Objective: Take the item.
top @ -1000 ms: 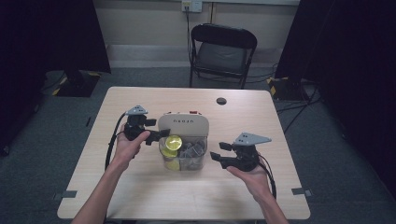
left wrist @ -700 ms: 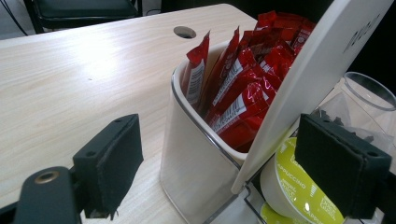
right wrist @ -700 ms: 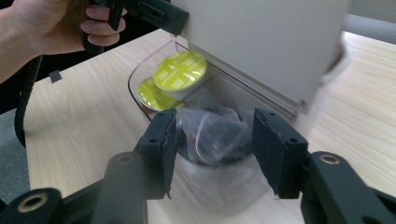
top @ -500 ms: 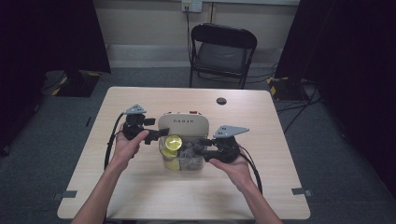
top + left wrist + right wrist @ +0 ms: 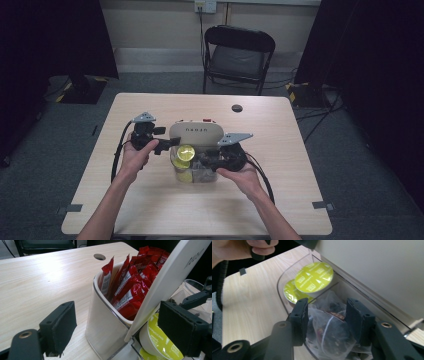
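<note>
A white box stands mid-table with its lid [image 5: 196, 132] tilted up. Red sachets [image 5: 130, 282] fill its back compartment. The clear front bin [image 5: 284, 302] holds two yellow-green coffee pods [image 5: 186, 151] [image 5: 314, 277] and clear-wrapped tea bags [image 5: 329, 327]. My left gripper [image 5: 170, 144] [image 5: 117, 315] is open wide at the box's left side, beside the raised lid. My right gripper [image 5: 207, 161] [image 5: 327, 307] reaches into the bin from the right. Its jaws have just been closing around a tea bag; the pads sit at the wrapper's sides without clearly squeezing it.
The light wooden table [image 5: 150, 200] has bare room all around the box. A round black cable hole [image 5: 237, 108] [image 5: 99, 256] lies behind the box. A black folding chair [image 5: 239, 55] stands beyond the far edge.
The right hand and gripper moved left from beside the box into the clear front bin. The left hand and the lid stayed put.
</note>
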Demonstrator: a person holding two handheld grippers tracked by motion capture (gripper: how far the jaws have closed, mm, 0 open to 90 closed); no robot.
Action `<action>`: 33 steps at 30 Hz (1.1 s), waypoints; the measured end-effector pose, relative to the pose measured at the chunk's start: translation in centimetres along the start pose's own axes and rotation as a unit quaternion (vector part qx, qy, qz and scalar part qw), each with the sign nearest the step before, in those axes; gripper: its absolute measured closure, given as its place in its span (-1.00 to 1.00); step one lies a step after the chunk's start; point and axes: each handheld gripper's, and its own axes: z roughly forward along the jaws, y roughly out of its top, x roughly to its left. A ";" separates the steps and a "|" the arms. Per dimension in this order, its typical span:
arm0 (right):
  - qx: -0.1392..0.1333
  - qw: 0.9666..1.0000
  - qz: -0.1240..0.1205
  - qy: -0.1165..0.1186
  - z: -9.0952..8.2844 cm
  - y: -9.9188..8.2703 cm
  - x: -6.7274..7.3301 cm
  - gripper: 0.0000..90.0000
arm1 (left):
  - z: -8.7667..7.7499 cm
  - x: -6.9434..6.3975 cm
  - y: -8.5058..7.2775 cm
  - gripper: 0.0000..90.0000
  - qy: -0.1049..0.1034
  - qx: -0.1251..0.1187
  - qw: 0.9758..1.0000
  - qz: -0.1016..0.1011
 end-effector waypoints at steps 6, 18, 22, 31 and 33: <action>0.002 1.000 0.005 0.000 0.1 -0.5 -0.4 0.46 | 0.0 0.0 0.0 -0.67 -0.003 -0.004 1.000 -0.001; -0.001 1.000 -0.007 0.007 0.1 -0.6 -0.5 1.00 | 0.1 0.1 -0.1 -0.67 -0.004 -0.001 1.000 -0.001; -0.004 1.000 -0.002 0.008 0.1 -0.5 -0.5 1.00 | 0.1 0.1 0.0 -0.67 -0.002 0.001 1.000 -0.001; -0.016 1.000 0.009 0.010 -0.5 -0.3 -0.7 1.00 | 0.1 0.1 -0.1 -0.67 -0.002 0.002 1.000 -0.002; -0.017 1.000 0.010 0.008 -0.5 -0.3 -0.7 1.00 | 0.1 0.1 -0.1 -0.68 -0.003 0.001 1.000 -0.005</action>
